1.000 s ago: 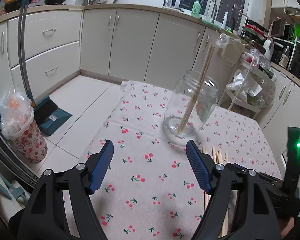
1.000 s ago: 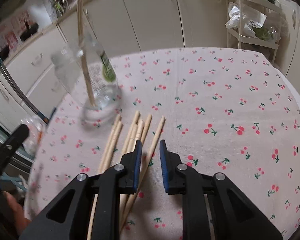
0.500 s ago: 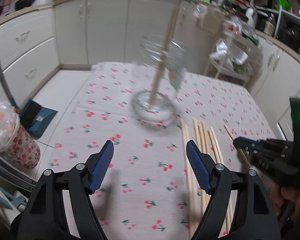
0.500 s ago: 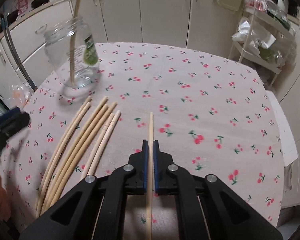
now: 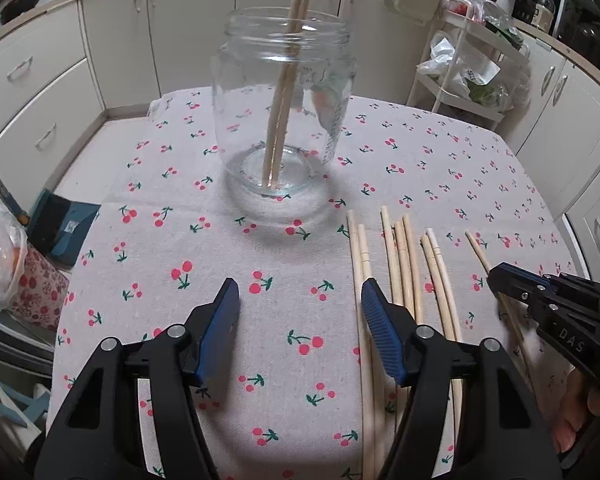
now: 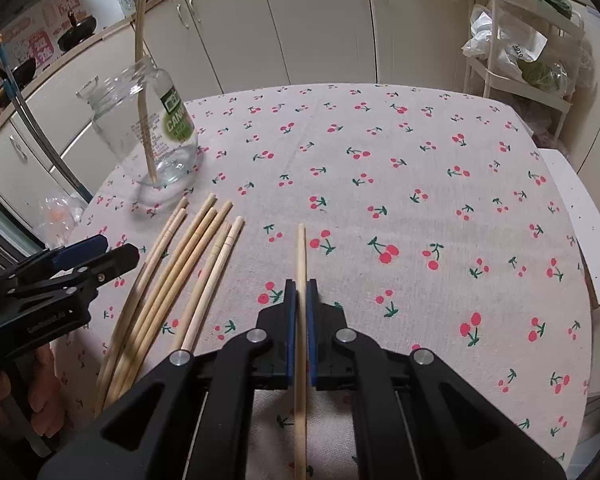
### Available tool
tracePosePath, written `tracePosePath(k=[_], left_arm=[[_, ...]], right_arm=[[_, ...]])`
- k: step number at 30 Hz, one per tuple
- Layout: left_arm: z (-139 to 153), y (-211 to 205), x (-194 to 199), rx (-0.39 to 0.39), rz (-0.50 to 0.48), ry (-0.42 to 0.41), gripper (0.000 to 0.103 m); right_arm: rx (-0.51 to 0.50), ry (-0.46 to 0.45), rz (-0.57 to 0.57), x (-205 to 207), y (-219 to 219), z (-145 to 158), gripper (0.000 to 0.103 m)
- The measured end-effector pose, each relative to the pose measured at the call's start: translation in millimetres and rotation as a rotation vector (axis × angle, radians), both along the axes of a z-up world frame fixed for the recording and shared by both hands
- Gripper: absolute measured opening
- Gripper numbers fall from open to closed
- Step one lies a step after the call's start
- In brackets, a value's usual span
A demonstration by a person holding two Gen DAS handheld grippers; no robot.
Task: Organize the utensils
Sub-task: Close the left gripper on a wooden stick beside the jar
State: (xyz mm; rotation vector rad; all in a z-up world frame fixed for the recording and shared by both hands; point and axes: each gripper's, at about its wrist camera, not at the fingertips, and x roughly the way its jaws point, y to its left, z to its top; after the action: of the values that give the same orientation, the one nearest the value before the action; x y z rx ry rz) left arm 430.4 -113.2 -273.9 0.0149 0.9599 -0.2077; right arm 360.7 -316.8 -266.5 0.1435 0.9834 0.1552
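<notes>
Right tool (image 6: 299, 300): nearest in the right wrist view, pressed together and pinching a single chopstick (image 6: 300, 320), which runs lengthwise between the blue pads and pokes out ahead over the tabletop.
Left tool (image 5: 298, 312): spread, its jaws have just been closing somewhat, with only cherry-print cloth between the pads; its right pad sits over the near part of the leftmost loose stick.
Hand (image 5: 576, 420): part of one shows at the near right edge of the left wrist view, gripping the right tool's handle.
Loose chopsticks (image 5: 404, 276): a fanned bunch lying flat on the cloth, right of the left tool and left of the pinched stick, tips pointing far.
Tabletop (image 6: 440, 168): covered by a pale cloth with red cherries.
Glass jar (image 5: 284, 100): upright beyond the loose chopsticks, just past their far tips, towards the far left of the tabletop.
Chopsticks in jar (image 5: 286, 80): two, leaning, tops rising above the rim.
Cabinets (image 5: 112, 48): cream doors beyond the tabletop.
</notes>
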Motion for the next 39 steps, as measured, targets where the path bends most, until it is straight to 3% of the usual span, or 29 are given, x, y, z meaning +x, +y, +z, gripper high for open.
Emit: tracePosePath(k=[15, 19, 28, 29, 30, 31, 39], left_arm=[[-6.8, -22.9, 2.5, 0.125, -0.014, 0.014, 0.056], [-4.3, -18.6, 2.9, 0.132, -0.009, 0.026, 0.043], [-2.9, -23.1, 28.6, 0.127, -0.004, 0.064, 0.042], [-2.8, -23.3, 29.7, 0.122, -0.007, 0.067, 0.035], [-2.2, -24.2, 30.2, 0.125, -0.012, 0.065, 0.018], [-1.3, -24.8, 30.6, 0.115, -0.033, 0.073, 0.008], [0.8, -14.1, 30.0, 0.054, -0.083, 0.129, 0.006]], right_arm=[[0.026, 0.005, 0.004, -3.3, -3.7, -0.4, 0.006], [0.023, 0.003, 0.006, -4.2, -3.1, -0.6, 0.006], [0.016, 0.000, 0.015, -2.8, -2.6, -1.2, 0.006], [0.000, -0.003, 0.022, -2.9, -0.5, -0.8, 0.006], [-0.008, -0.004, 0.023, -3.2, 0.8, -0.5, 0.006], [-0.009, -0.005, 0.023, -3.5, 1.5, -0.7, 0.006], [0.045, 0.016, 0.006, -2.1, -4.9, -1.2, 0.006]])
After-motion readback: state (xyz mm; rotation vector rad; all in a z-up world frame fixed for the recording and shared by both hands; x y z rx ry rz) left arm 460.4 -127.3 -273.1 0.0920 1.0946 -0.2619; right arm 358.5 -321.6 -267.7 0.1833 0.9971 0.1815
